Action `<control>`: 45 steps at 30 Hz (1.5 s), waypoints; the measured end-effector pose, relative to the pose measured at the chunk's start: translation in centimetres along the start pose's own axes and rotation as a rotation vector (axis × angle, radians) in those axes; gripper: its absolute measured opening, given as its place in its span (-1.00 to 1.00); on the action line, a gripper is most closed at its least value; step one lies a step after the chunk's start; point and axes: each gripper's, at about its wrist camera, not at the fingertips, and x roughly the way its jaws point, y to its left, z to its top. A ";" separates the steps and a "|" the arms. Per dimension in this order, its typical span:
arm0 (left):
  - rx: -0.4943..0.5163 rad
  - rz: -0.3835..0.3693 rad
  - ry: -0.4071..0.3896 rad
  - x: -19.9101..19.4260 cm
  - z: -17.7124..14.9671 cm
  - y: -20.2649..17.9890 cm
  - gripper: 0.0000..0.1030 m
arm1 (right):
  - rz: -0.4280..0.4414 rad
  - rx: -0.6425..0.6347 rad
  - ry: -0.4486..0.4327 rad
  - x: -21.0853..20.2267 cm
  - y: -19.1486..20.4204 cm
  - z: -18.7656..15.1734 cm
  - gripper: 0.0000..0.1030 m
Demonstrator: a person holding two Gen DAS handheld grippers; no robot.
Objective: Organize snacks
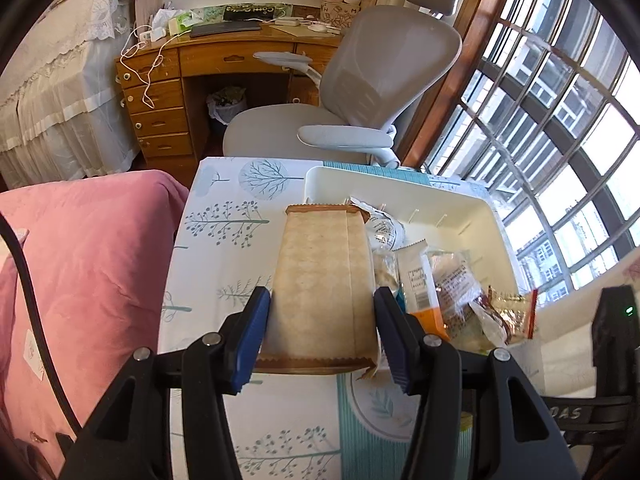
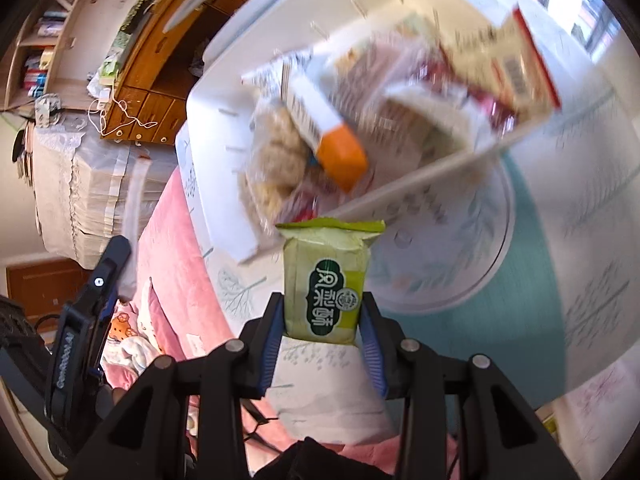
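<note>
1. Bedroom setting: a table under a tree-print cloth [image 1: 224, 216] stands between a pink blanket [image 1: 88, 248] and a barred window [image 1: 560, 128]; a grey office chair [image 1: 360, 92] and a wooden desk [image 1: 192, 76] sit beyond it.
2. On the cloth rests a white bin [image 1: 472, 208] — the collecting place, as I judge it; it already holds several wrapped snacks, among them an orange-ended pack [image 2: 340, 152], a clear bag of pale biscuits [image 2: 276, 160] and a red-edged packet [image 1: 516, 312]; that much of the sorting looks done.
3. The left gripper [image 1: 322, 332] is clamped on a beige paper-look packet [image 1: 324, 288], blue pads against both long sides; the packet hangs above the cloth just beside the bin's near-left wall, not yet inside.
4. The right gripper [image 2: 322, 332] pinches a green pineapple-cake packet [image 2: 326, 280] by its lower end; it is held upright above the cloth, just short of the bin's near corner.
5. Left to do, by my reading: both held packets still need to go into the bin; the right view is motion-blurred, so how the bin's contents are arranged is unclear.
6. No other loose snacks show on the cloth — these two may be the last.
</note>
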 end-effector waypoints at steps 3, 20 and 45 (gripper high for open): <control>-0.007 0.024 0.012 1.0 0.5 -1.1 0.00 | -0.005 -0.023 -0.015 -0.7 -0.5 1.8 -0.27; 0.018 0.059 0.099 5.0 1.0 -3.9 -0.46 | 0.063 -0.016 -0.047 -0.7 -2.7 8.1 -0.19; -0.096 0.028 0.098 -9.0 -13.8 5.4 0.44 | 0.009 -0.222 -0.173 -6.7 -4.2 -9.0 0.19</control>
